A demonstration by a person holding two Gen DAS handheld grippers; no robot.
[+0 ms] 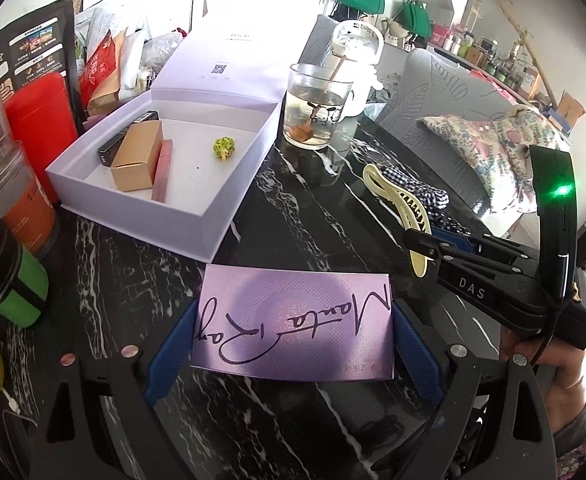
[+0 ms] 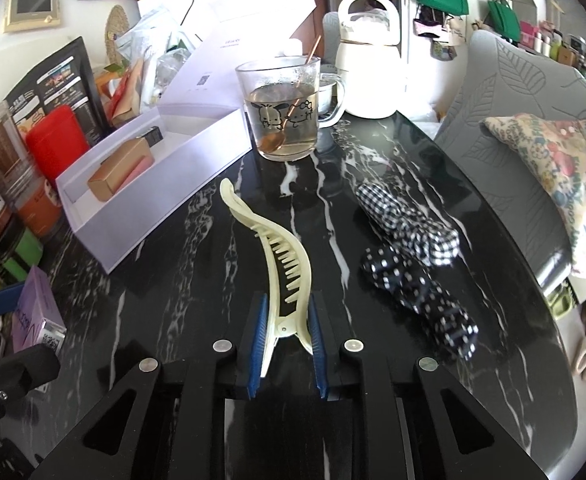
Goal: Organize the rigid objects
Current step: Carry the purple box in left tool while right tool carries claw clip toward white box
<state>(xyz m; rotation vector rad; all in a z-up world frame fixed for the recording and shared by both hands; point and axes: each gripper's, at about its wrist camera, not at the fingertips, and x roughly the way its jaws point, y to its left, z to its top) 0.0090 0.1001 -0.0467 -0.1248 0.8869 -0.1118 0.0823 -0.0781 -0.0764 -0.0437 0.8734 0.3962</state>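
My left gripper point(image 1: 295, 314) is shut on a purple box point(image 1: 293, 332) with handwriting on it, its blue pads point(image 1: 173, 344) pressing both short sides just above the black marble table point(image 1: 133, 280). The same purple box point(image 2: 33, 312) shows at the left edge of the right wrist view. My right gripper point(image 2: 288, 304) is shut on the hinge end of a cream hair clip point(image 2: 277, 248), whose toothed end points away. An open white box point(image 1: 229, 204) behind holds a gold carton point(image 1: 137, 156), a pink carton point(image 1: 163, 172), a black tube point(image 1: 113, 144) and a small green thing point(image 1: 223, 147).
A glass mug point(image 2: 281, 112) with a spoon and a white kettle point(image 2: 369, 76) stand behind the clip. A checked fabric tie point(image 2: 409, 224) and a dotted one point(image 2: 425, 304) lie to the right. Jars and a red tin point(image 1: 37, 132) crowd the left edge.
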